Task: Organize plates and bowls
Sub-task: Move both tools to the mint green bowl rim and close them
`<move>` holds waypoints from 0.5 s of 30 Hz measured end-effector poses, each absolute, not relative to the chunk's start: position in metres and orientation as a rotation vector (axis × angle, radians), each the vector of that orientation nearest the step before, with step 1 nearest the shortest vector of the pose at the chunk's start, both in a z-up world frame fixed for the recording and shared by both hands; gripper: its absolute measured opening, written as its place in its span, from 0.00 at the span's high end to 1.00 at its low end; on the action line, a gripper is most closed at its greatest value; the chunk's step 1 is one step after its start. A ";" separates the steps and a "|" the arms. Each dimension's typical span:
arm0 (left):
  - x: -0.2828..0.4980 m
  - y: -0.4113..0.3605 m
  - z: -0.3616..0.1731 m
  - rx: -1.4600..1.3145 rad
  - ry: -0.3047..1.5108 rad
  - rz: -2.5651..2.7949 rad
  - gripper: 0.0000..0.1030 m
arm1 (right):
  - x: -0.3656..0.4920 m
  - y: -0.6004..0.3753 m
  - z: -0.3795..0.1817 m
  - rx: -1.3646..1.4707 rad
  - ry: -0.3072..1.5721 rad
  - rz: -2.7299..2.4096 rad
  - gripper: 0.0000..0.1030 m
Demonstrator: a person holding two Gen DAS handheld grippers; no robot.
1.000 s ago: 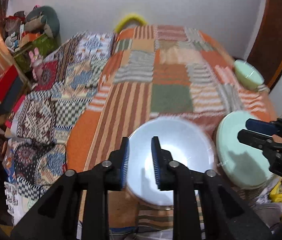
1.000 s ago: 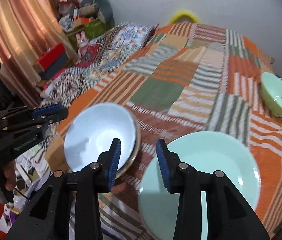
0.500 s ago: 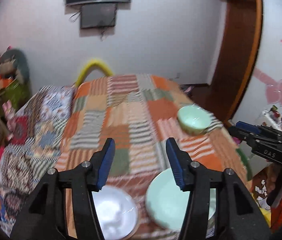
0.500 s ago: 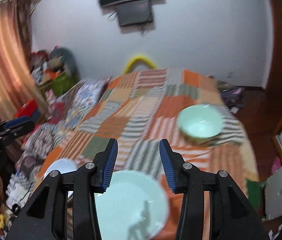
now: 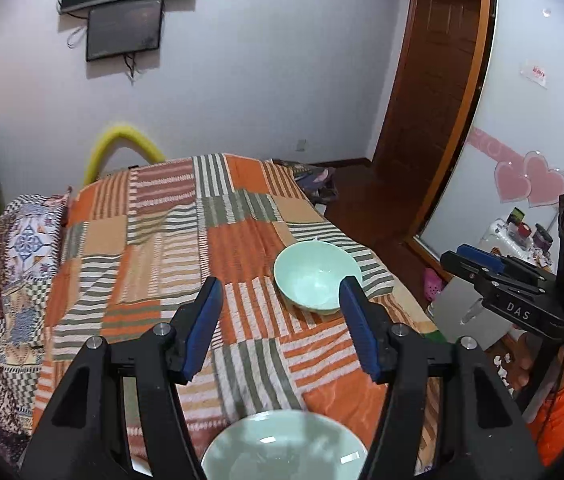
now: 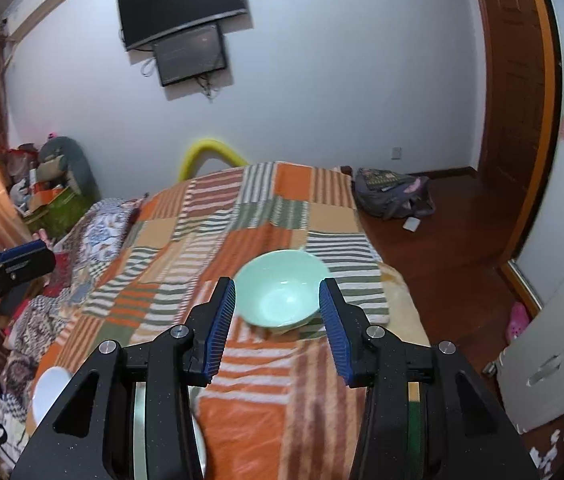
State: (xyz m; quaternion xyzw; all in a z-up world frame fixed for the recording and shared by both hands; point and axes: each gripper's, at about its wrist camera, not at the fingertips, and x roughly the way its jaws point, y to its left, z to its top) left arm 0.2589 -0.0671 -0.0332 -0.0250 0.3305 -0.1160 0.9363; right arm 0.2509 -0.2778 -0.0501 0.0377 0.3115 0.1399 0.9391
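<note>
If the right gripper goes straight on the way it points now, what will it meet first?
Most likely the green bowl on the patchwork blanket: it sits framed between the open, empty jaws of the right gripper. Nothing shows in between, though depth is unclear.

The bed's blanket [image 5: 186, 248] is a patchwork of orange, tan and olive squares, many striped in white with green, brown or orange. On it sits a pale mint-green bowl [image 5: 316, 278], and at the blanket's near edge a plate [image 5: 282, 452] of the same mint green. Left of the blanket lies a quilt [image 5: 14, 272] in blue, red and white checks and floral motifs. Behind the blanket's far end curves a yellow tube [image 5: 122, 144]. Both grippers are black with blue pads [image 5: 206, 320].
</note>
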 end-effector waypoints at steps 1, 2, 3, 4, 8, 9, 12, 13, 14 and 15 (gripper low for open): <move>0.267 -0.069 -0.039 -0.047 0.683 -0.234 0.42 | 0.258 -0.279 -0.054 0.081 0.646 0.282 0.61; 0.277 -0.071 -0.048 -0.044 0.695 -0.230 0.42 | 0.264 -0.280 -0.059 0.085 0.657 0.277 0.61; 0.283 -0.072 -0.055 -0.045 0.707 -0.228 0.42 | 0.274 -0.281 -0.067 0.089 0.675 0.270 0.61; 0.293 -0.074 -0.067 -0.048 0.732 -0.227 0.42 | 0.281 -0.282 -0.075 0.091 0.691 0.267 0.61; 0.321 -0.075 -0.104 -0.051 0.813 -0.227 0.42 | 0.311 -0.282 -0.108 0.114 0.770 0.264 0.61; 0.329 -0.074 -0.115 -0.053 0.835 -0.227 0.42 | 0.321 -0.283 -0.118 0.121 0.792 0.259 0.61; 0.344 -0.071 -0.137 -0.058 0.884 -0.221 0.42 | 0.344 -0.285 -0.142 0.151 0.849 0.253 0.61; 0.351 -0.071 -0.147 -0.062 0.903 -0.222 0.42 | 0.349 -0.284 -0.148 0.157 0.863 0.253 0.61; 0.356 -0.070 -0.154 -0.066 0.916 -0.223 0.42 | 0.353 -0.285 -0.154 0.161 0.876 0.252 0.61; 0.360 -0.070 -0.158 -0.070 0.923 -0.223 0.42 | 0.359 -0.285 -0.160 0.164 0.890 0.250 0.61</move>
